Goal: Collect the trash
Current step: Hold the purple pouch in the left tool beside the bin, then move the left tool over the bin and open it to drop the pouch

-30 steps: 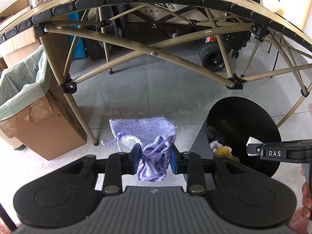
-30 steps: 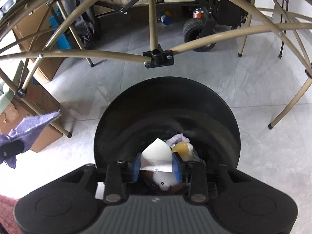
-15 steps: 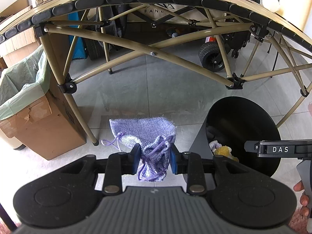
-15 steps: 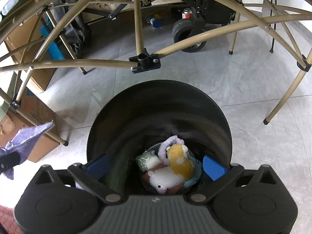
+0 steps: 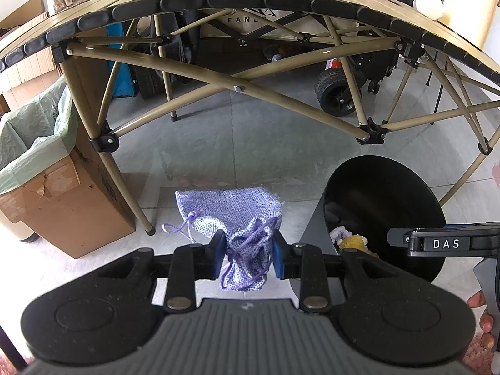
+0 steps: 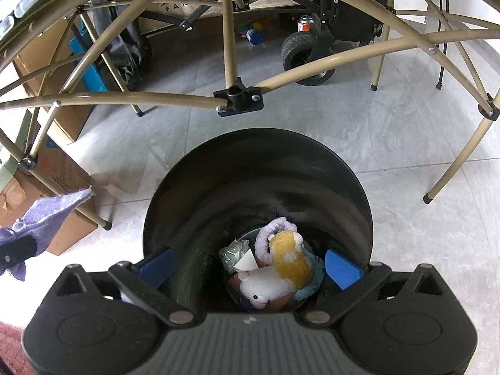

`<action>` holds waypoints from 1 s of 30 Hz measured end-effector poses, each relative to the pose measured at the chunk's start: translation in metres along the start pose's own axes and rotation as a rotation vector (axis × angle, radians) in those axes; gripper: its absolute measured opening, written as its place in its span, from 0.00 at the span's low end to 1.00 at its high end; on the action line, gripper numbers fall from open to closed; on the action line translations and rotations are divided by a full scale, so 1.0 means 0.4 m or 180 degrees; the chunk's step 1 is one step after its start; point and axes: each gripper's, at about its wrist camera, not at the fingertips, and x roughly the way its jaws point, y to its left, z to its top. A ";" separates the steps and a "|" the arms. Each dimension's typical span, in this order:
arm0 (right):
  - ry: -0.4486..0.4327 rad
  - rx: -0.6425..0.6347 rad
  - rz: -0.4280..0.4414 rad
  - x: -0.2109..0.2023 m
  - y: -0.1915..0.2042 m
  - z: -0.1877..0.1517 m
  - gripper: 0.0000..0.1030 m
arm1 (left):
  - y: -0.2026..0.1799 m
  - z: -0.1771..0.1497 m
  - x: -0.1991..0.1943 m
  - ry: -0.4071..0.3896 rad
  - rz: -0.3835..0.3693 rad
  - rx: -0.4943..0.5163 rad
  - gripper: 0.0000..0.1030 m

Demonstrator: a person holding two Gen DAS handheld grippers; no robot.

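My left tongs (image 5: 248, 257) pinch the purple pouch (image 5: 231, 212), hanging above the floor at nine o'clock of the black bin (image 6: 256, 187). My right tongs (image 6: 248, 264) gape wide, empty, over the bin. I should carry the pouch above the bin's mouth before releasing

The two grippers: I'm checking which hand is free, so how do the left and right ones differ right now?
The left gripper has its jaws shut on the purple drawstring pouch; the right gripper has its jaws wide open with nothing between them. The left gripper holds the pouch above the floor, beside the black bin; the right gripper is right over the bin's mouth, above the soft toys inside. Both have blue pads and point steeply downward.
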 end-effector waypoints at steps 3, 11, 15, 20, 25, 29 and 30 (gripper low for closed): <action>-0.0027 0.0007 -0.0021 -0.010 -0.003 0.003 1.00 | -0.016 0.001 -0.007 -0.0035 -0.0050 0.0032 0.29; -0.0219 0.0047 -0.0087 -0.074 -0.038 0.017 1.00 | -0.077 0.008 -0.043 -0.0180 -0.0261 0.0103 0.29; -0.0315 0.0135 -0.0132 -0.108 -0.071 0.026 1.00 | -0.110 0.010 -0.051 -0.0205 -0.0359 0.0156 0.29; -0.0437 0.0247 -0.0182 -0.147 -0.116 0.035 1.00 | -0.154 0.019 -0.055 -0.0208 -0.0484 0.0235 0.29; -0.0567 0.0352 -0.0242 -0.182 -0.162 0.043 1.00 | -0.213 0.023 -0.043 -0.0144 -0.0602 0.0367 0.29; -0.0696 0.0441 -0.0295 -0.221 -0.201 0.049 1.00 | -0.259 0.020 -0.035 -0.0087 -0.0696 0.0462 0.29; -0.0730 0.0468 -0.0309 -0.230 -0.212 0.051 1.00 | -0.269 0.019 -0.032 -0.0067 -0.0720 0.0480 0.29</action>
